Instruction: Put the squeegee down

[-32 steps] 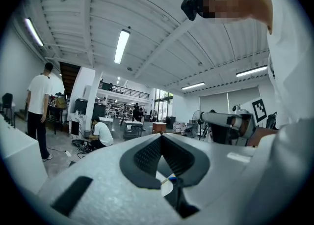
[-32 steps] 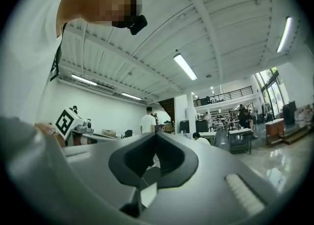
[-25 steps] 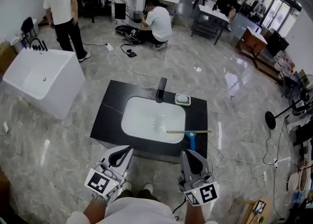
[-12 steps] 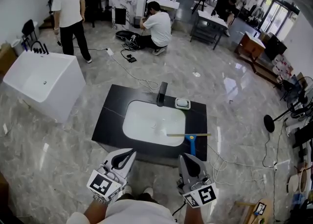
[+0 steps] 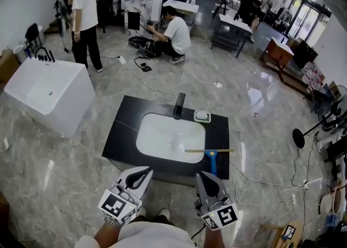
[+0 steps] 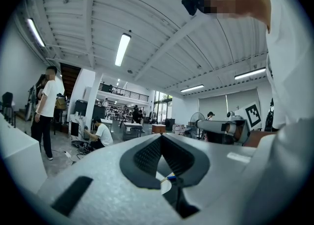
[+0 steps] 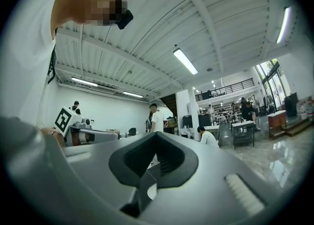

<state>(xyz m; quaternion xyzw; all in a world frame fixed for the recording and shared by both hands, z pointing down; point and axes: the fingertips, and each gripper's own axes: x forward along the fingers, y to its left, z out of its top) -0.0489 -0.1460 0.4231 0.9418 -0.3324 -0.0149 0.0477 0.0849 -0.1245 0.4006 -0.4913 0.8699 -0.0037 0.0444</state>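
On the black desk (image 5: 122, 133), the blue-handled squeegee (image 5: 211, 155) lies across the white sink's (image 5: 162, 136) edge, and the left gripper (image 5: 142, 175) and right gripper (image 5: 207, 182) have closed, empty jaws.

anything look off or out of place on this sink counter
Only the squeegee: it lies at the black countertop's front right, its blade jutting over the white basin's rim and its blue handle reaching toward the front edge. Nothing looks spilled or damaged.
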